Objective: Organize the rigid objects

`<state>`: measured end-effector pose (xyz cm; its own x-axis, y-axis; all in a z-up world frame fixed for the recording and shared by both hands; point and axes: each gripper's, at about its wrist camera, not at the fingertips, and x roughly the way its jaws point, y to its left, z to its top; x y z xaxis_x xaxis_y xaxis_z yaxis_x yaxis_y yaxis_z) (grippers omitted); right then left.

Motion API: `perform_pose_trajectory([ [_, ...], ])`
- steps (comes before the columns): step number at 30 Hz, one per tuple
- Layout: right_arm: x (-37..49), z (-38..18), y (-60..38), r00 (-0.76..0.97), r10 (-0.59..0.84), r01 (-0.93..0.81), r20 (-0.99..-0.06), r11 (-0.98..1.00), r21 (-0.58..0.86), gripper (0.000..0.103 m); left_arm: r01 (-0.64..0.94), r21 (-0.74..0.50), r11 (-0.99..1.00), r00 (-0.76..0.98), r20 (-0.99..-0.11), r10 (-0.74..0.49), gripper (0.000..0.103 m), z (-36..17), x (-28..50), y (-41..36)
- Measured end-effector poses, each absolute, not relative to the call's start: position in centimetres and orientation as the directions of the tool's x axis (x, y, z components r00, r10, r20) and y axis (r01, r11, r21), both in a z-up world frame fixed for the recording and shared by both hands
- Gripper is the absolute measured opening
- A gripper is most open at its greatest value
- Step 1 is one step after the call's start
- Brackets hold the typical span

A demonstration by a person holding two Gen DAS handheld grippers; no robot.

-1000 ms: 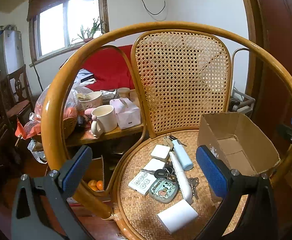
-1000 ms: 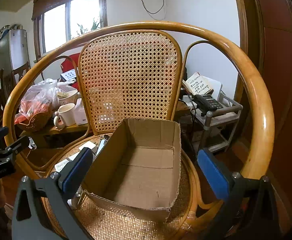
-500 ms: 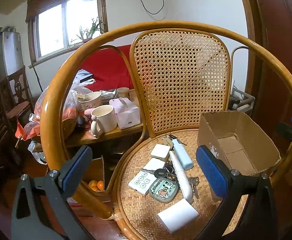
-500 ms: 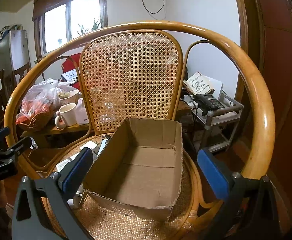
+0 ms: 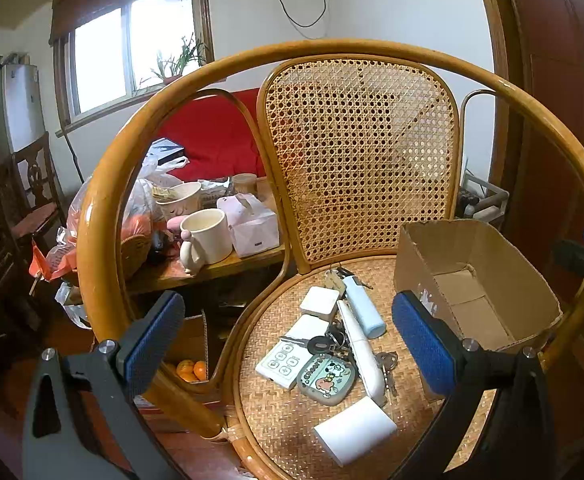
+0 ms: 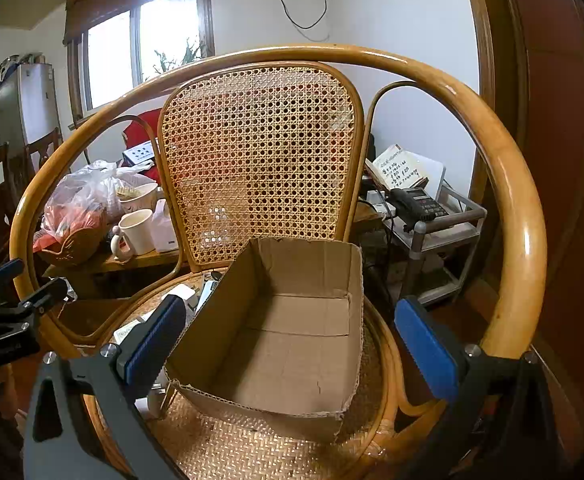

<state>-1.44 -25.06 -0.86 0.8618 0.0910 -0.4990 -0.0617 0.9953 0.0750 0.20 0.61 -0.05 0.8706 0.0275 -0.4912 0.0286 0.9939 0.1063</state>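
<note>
On the woven seat of a rattan chair lie a white cylinder, a cartoon-printed grey case, a white button remote, a white square box, a pale blue tube, a long white stick and keys. An empty open cardboard box stands on the seat's right side; it also shows in the left wrist view. My left gripper is open and empty above the seat's front. My right gripper is open and empty in front of the box.
The chair's curved arm rail and cane back ring the seat. A side table to the left holds a white mug, a tissue box and a bagged basket. A trolley with a phone stands right.
Both grippers have shifted only slightly; the views have crept a little to the right. Nothing on the seat has moved.
</note>
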Motion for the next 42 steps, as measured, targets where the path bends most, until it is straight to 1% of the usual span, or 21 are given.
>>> perform_pose_trajectory([
  [42, -1.52, -0.68, -25.3, 0.866, 0.086, -0.05, -0.493, 0.995, 0.086, 0.103, 0.042, 0.134, 0.99, 0.863, -0.504, 0.032, 0.103, -0.45, 0.23, 0.37],
])
